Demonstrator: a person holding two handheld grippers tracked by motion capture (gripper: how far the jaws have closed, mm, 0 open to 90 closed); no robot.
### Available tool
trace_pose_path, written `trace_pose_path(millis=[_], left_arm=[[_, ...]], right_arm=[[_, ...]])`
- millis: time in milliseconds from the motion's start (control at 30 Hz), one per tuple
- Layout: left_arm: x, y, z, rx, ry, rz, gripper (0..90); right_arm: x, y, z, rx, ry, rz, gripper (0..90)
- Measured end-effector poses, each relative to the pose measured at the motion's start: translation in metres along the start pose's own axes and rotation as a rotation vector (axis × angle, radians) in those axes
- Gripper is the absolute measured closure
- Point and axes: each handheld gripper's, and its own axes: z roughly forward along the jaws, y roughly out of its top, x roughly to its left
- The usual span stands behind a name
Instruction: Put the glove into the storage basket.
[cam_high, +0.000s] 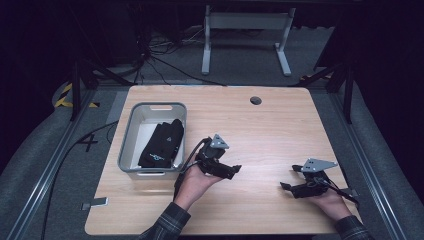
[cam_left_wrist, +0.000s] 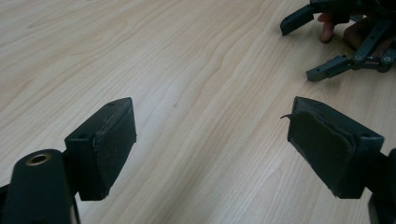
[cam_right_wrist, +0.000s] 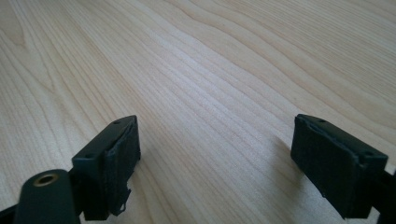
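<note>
A grey bin (cam_high: 131, 125) stands at the table's left with a black folded garment (cam_high: 162, 142) inside it. My left gripper (cam_high: 235, 170) hovers just right of the bin, jaws pointing right, open with nothing between the pads (cam_left_wrist: 112, 144). My right gripper (cam_high: 288, 179) rests low near the table's front right, jaws pointing left, open and empty over bare wood. In the left gripper view the right gripper (cam_left_wrist: 327, 44) appears at the top right with a hand behind it. In the right gripper view my own jaws (cam_right_wrist: 215, 163) stand wide over the wood.
The wooden table (cam_high: 250, 130) has a round cable hole (cam_high: 256, 100) near its far edge. A white desk frame (cam_high: 245, 35) stands on the floor beyond. Cables run across the floor at the left.
</note>
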Motion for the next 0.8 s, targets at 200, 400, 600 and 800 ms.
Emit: trace_pose_path(millis=[200, 400, 600, 800], left_arm=[[-0.009, -0.01, 0.017, 0.016, -0.008, 0.02, 15.7], [-0.014, -0.023, 0.036, 0.076, 0.005, 0.052, 15.2], [-0.02, -0.028, 0.046, 0.144, 0.062, 0.091, 13.8], [-0.02, -0.033, 0.054, 0.195, 0.083, 0.12, 13.2]], right_arm=[[0.0, 0.0, 0.0, 0.0, 0.0, 0.0, 16.2], [0.0, 0.0, 0.0, 0.0, 0.002, -0.001, 16.2], [0.0, 0.0, 0.0, 0.001, 0.0, -0.001, 16.2], [0.0, 0.0, 0.0, -0.001, 0.002, -0.001, 16.0]])
